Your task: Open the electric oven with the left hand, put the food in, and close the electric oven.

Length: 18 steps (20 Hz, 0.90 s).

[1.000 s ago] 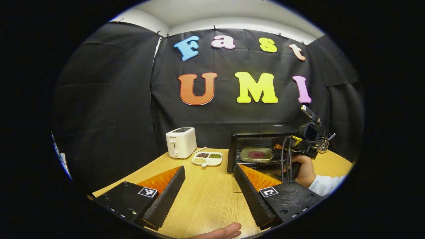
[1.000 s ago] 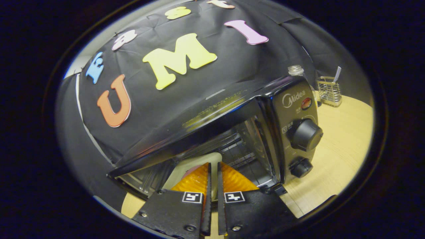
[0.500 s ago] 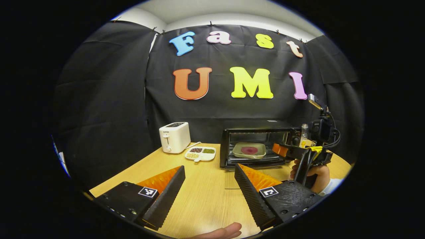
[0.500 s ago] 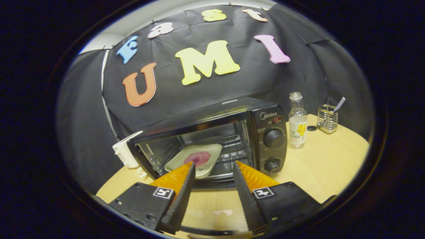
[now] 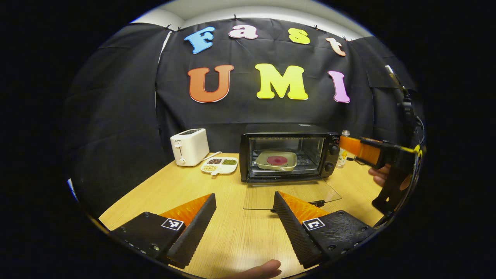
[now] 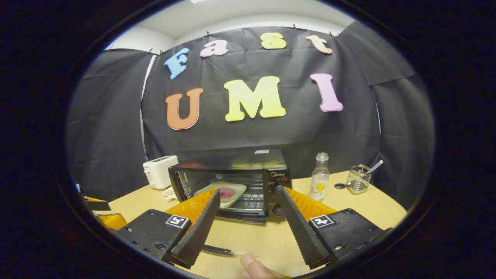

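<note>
table (image 5: 232, 228): wood | on it: oven (image 5: 286, 155); toaster (image 5: 189, 146); snack dish (image 5: 219, 165); bottle (image 6: 319, 176); perhaps wire holder (image 6: 359, 179)

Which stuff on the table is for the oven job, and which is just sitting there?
For the job:
oven, its glass door lying open
plate of food on the rack inside
left gripper, open
right gripper, open

Just lying about:
toaster
snack dish
bottle
wire holder

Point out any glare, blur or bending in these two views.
Left gripper view: sharp; the oven door is see-through glass, faint against the table, whose edge curves. Right gripper view: the oven top reflects yellow light; the wall bows outward.
</note>
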Tool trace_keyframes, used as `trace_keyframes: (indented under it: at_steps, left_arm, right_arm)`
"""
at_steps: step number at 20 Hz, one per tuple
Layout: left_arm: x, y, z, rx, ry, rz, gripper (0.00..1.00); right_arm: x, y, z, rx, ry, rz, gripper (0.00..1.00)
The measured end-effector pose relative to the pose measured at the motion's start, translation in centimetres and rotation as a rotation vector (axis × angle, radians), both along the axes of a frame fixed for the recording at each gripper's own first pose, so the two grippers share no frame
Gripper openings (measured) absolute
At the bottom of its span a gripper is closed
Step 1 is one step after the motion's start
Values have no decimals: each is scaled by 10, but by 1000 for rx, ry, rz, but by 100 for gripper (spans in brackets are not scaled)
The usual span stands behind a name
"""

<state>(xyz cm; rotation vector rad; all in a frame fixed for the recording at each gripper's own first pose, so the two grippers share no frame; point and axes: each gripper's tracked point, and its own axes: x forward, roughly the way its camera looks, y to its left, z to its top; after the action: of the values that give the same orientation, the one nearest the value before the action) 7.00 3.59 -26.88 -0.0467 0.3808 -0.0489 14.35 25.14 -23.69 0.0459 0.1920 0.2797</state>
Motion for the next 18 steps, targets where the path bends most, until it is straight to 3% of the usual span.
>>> trace_keyframes:
  at_steps: [3,5,11,18]
  left_arm:
    - [-1,-18,-16,-9,64,-25,96]
    - [0,-30,-23,0,83,-42,96]
    - [0,-77,-50,-24,176,-116,96]
    - [9,-123,-76,3,247,-177,96]
  right_arm:
    - [-11,-34,42,-26,-76,-15,97]
    - [-15,-66,66,-42,-119,-70,96]
    - [-28,-143,118,-7,-154,-155,96]
    - [-29,-200,129,-1,-168,-223,96]
